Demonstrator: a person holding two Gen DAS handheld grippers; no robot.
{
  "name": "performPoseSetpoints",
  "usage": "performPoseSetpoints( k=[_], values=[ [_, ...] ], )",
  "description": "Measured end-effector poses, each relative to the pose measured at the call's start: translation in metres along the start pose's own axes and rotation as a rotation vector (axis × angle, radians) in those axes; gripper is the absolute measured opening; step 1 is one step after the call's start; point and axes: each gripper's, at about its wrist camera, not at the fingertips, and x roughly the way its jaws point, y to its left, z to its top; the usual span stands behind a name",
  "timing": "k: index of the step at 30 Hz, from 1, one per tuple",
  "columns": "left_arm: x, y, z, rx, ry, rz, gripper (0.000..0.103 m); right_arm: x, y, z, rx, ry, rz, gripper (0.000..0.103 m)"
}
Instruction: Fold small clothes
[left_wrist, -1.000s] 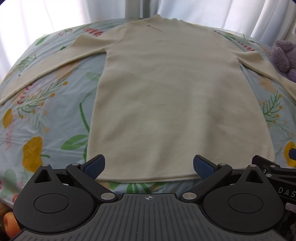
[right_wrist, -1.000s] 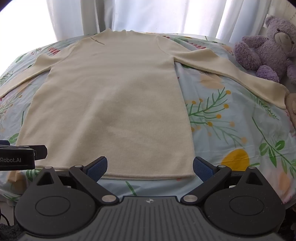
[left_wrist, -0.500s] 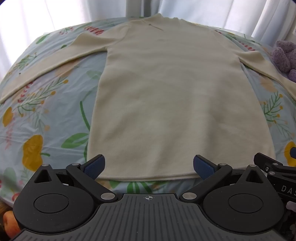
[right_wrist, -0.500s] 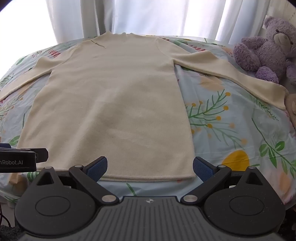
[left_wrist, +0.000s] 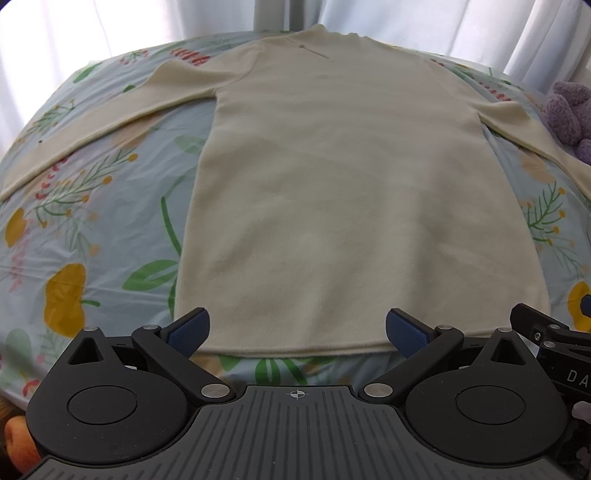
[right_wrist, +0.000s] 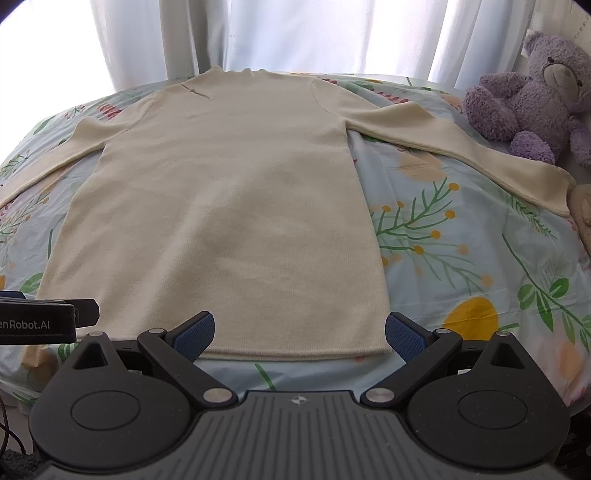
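– Where's the light from?
– Behind the curtains at the far side; they glare almost white, blown out at the upper left.
– Shadows?
– Soft, a faint one across the sweater.
– Sharpness?
– Mostly crisp; fisheye bends the bed edges, corners go dark.

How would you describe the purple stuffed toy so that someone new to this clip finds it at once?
Start from the bed with the floral sheet, where a cream long-sleeved sweater lies flat. Follow its outstretched sleeve on the picture's right to the bed's far corner by the white curtains. The purple teddy bear sits there, the only fuzzy, lavender thing in view.
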Motion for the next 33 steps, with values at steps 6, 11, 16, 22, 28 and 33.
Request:
performPoseSetpoints(
  k=[6, 11, 16, 22, 28, 33],
  values=[
    [-0.0001, -0.0002, 0.0006, 0.000, 0.002, -0.001, 0.103, -0.0004, 0.0001, -0.0003, 0.002, -0.001, -0.001, 0.099],
    [0.0005, 0.0009, -0.0003, -0.003, 0.002, 0.001, 0.103, -0.0001, -0.0005, -0.0002, 0.002, 0.002, 0.002, 0.099],
    [0.0010, 0.0012, 0.0003, -0.001, 0.006, 0.001, 0.103, 0.0005, -0.0007, -0.0006, 0.004, 0.002, 0.003, 0.099],
    [0.0017, 0.0006, 0.0017, 0.000, 0.010, 0.002, 0.103, 0.0013, -0.0017, -0.0016, 0.004, 0.000, 0.017, 0.099],
    [0.0026, -0.0003, 0.0025, 0.001, 0.015, 0.003, 0.103, -0.0001, -0.0022, -0.0016, 0.006, -0.011, 0.050, 0.099],
    [0.0054, 0.0007, 0.0038, -0.003, 0.025, 0.005, 0.103, -0.0013, -0.0042, -0.0008, 0.017, -0.020, 0.090, 0.099]
  ],
)
